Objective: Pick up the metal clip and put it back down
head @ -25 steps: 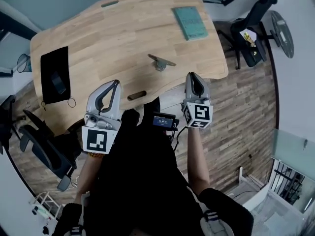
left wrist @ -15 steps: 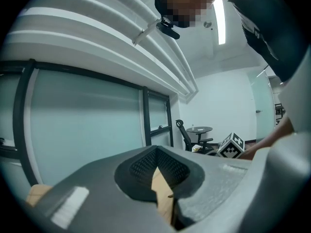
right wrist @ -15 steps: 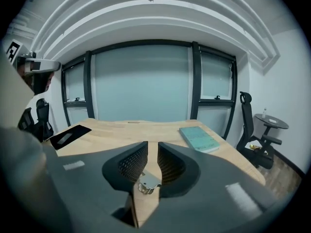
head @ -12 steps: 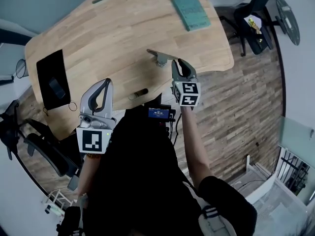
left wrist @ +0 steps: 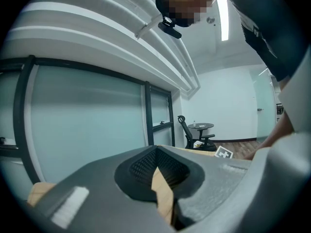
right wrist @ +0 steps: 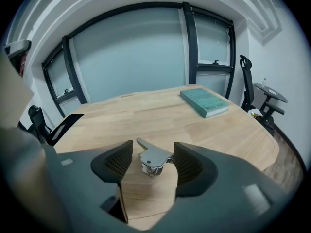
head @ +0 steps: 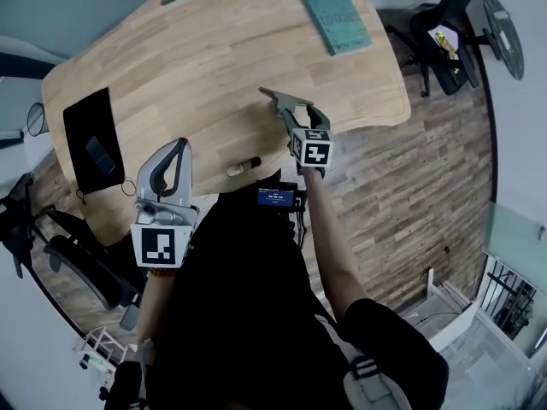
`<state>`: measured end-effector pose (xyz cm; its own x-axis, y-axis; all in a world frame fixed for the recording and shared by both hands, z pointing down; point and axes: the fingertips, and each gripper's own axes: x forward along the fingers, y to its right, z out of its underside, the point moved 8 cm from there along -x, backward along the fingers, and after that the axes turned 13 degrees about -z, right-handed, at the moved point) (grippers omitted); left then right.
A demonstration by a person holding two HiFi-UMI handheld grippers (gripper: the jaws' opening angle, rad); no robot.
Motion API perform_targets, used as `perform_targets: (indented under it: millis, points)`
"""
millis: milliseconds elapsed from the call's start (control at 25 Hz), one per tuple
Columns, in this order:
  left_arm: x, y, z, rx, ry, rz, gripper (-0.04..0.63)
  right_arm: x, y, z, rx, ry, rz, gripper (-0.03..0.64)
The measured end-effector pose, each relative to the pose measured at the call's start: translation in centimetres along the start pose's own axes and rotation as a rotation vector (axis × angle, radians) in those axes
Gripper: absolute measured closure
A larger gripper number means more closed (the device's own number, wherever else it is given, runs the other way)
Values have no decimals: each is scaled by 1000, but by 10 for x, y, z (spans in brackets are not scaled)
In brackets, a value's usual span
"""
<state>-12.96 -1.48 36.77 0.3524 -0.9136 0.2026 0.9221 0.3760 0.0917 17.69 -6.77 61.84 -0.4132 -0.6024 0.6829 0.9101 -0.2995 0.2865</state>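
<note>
Right tool [head: 299,116], just opening, straddles metal clip [head: 282,100] on wooden table [head: 205,58] — left tool [head: 174,146] closed

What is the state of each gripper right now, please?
Left gripper: shut, empty.
Right gripper: open, jaws just been opening, metal clip between them, ungripped.

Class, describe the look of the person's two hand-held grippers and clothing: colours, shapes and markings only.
The left gripper and right gripper are alike: curved grey plastic tongs with black textured pads, and a white cube bearing black square markers at the rear. The person wears a black short-sleeved top. The right tongs have just been opening, a silver metal clip between them.
</note>
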Motion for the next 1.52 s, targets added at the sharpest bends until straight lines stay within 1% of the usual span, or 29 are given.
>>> perform_targets:
  millis: [160, 280, 400, 480, 560, 680, 880, 1000, 1120, 1200, 1360, 1520]
  points:
    - [0, 0, 2, -1, -3, -8, 594, 16, 6, 11, 78, -38, 38, 257]
    - [2, 0, 5, -8, -15, -14, 594, 27, 10, 17, 142, -49, 69, 224]
    - [2, -5, 9, -13, -37, -27, 594, 40, 8, 20, 209, -44, 98, 204]
    - [3, -7, 8, 0, -35, -32, 594, 49, 5, 21, 241, -51, 107, 192]
    - [5, -5, 7, -3, -32, -35, 594, 56, 5, 23, 267, -66, 118, 187]
    - [7, -4, 8, -8, -36, -36, 594, 64, 5, 26, 307, -91, 137, 187]
    - [8, -3, 9, 0, -47, -38, 594, 78, 4, 34, 359, -106, 118, 187]
    - [9, -1, 9, 1, -41, -40, 594, 82, 6, 40, 378, -121, 123, 192]
    - [9, -1, 9, 16, -37, -41, 594, 85, 7, 40, 361, -127, 143, 206]
    - [8, -1, 10, 13, -44, -46, 594, 85, 7, 39, 350, -133, 156, 214]
    - [7, 1, 13, 3, -55, -52, 594, 87, 9, 38, 323, -151, 182, 287]
    - [5, 1, 12, -7, -55, -62, 594, 87, 10, 37, 304, -152, 171, 290]
